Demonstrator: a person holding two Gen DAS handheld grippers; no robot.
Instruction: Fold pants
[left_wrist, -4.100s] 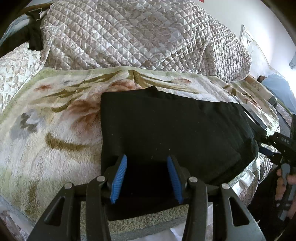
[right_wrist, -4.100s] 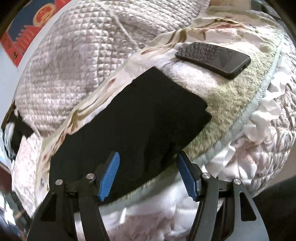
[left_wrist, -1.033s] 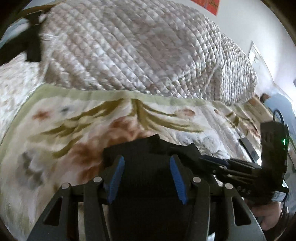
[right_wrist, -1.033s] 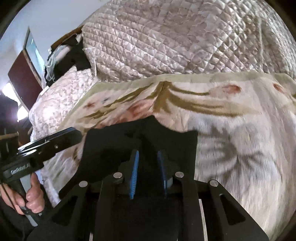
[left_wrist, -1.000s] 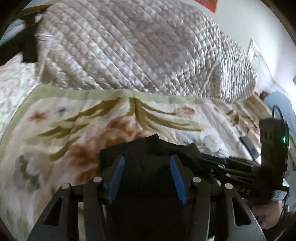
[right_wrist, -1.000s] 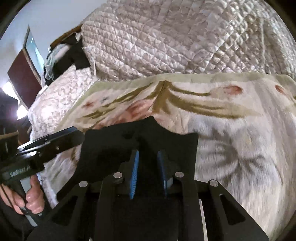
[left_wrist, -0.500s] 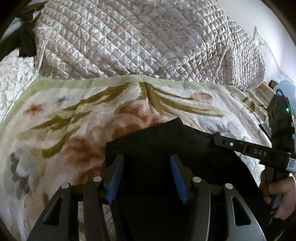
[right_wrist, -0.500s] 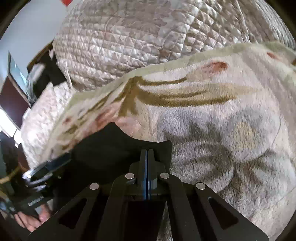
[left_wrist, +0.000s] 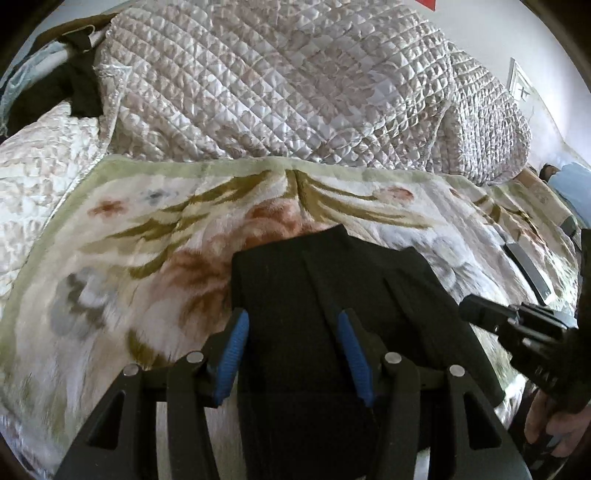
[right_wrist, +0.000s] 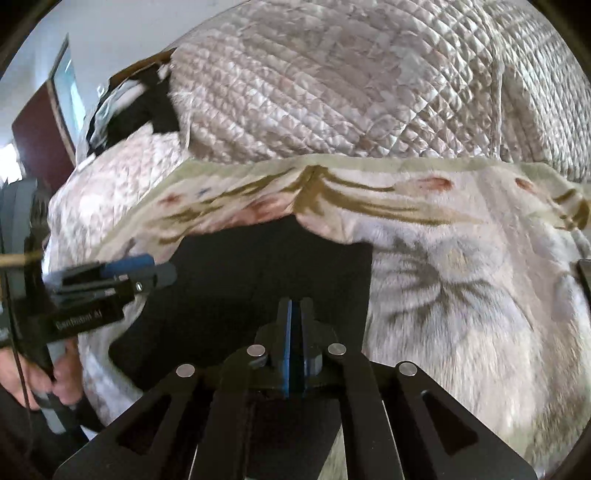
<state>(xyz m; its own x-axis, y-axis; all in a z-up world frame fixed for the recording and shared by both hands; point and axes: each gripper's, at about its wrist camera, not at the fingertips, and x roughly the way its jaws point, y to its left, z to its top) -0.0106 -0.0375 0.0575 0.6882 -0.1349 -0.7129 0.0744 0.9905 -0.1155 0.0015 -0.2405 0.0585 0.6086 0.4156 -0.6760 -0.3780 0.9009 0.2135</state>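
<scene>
2 grippers worked the black pants (left_wrist: 325, 295), which lay as a compact dark bundle on the floral blanket (left_wrist: 122, 236), near its front edge, with the quilted bedspread (left_wrist: 280, 85) heaped behind.

Change noted over 4 seconds: the pants had been a long flat strip across the blanket; we now saw them folded to a much shorter block, a crease line visible across the top layer in the left wrist view.

Our left gripper (left_wrist: 291, 347) stood wide, blue pads either side of the cloth, as it had 1 second before; we could not tell whether it pressed on the fabric or hovered just over it.

Our right gripper (right_wrist: 295, 347) had gone from a narrow gap 1 second back to fully closed. Its pads met over the near edge of the pants; whether a layer was pinched between them, we could not tell.

Phone (left_wrist: 528, 271) lay on the blanket to the right, apart from the pants.

We judged 1 fold complete. If the right gripper did hold cloth, another fold or a tidy-up of the edge seemed the likely next call; a slipping layer was the risk.
</scene>
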